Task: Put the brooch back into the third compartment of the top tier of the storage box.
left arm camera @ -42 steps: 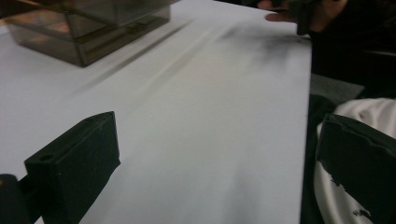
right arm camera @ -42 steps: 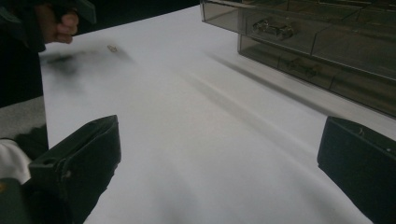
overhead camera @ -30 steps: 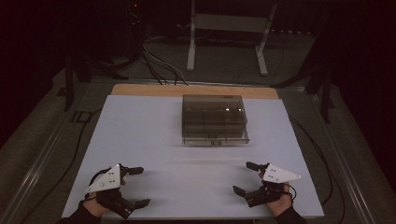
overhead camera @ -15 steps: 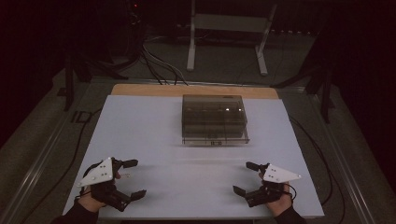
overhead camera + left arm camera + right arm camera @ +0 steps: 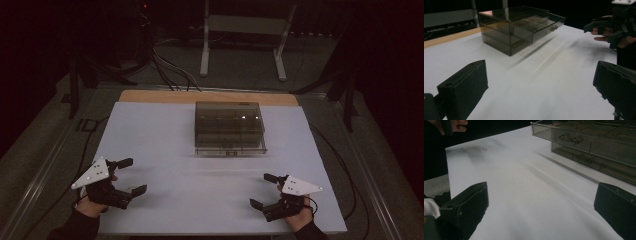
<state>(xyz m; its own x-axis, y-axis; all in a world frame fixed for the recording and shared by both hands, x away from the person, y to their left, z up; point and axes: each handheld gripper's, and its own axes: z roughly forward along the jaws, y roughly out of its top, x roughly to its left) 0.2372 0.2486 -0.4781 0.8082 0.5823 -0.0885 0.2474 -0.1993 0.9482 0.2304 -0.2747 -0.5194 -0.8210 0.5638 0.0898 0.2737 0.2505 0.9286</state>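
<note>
We see a smoky, see-through plastic drawer box (image 5: pixel 229 127) resting on the white surface (image 5: pixel 165 135), toward twelve o'clock of its middle and well apart from both hands. From the high view its front faces six o'clock, and a small metal pull (image 5: pixel 569 138) shows on a drawer front in the right gripper view. The inside is split into compartments; we cannot tell what, if anything, lies in them. We can read no brand, label or writing on the box or elsewhere; any marks are too small or too dim.

A strip of bare wooden board (image 5: pixel 210 96) edges the white surface at twelve o'clock.

At about seven o'clock we find the left hand-held gripper (image 5: pixel 129 176), grasped in the person's left hand (image 5: pixel 95 202), its grey three-cornered plate (image 5: pixel 91 173) on top. Its two black jaws stand wide apart with nothing between them and point toward three o'clock, just above the white sheet.

At about five o'clock sits the right hand-held gripper (image 5: pixel 264 190), gripped by the right hand (image 5: pixel 299 219), with its own grey plate (image 5: pixel 298 186) on top. Its jaws are likewise spread wide and empty, pointing toward nine o'clock, so that the two tools face each other across the near edge. Dark sleeves (image 5: pixel 75 228) come in from six o'clock.
</note>
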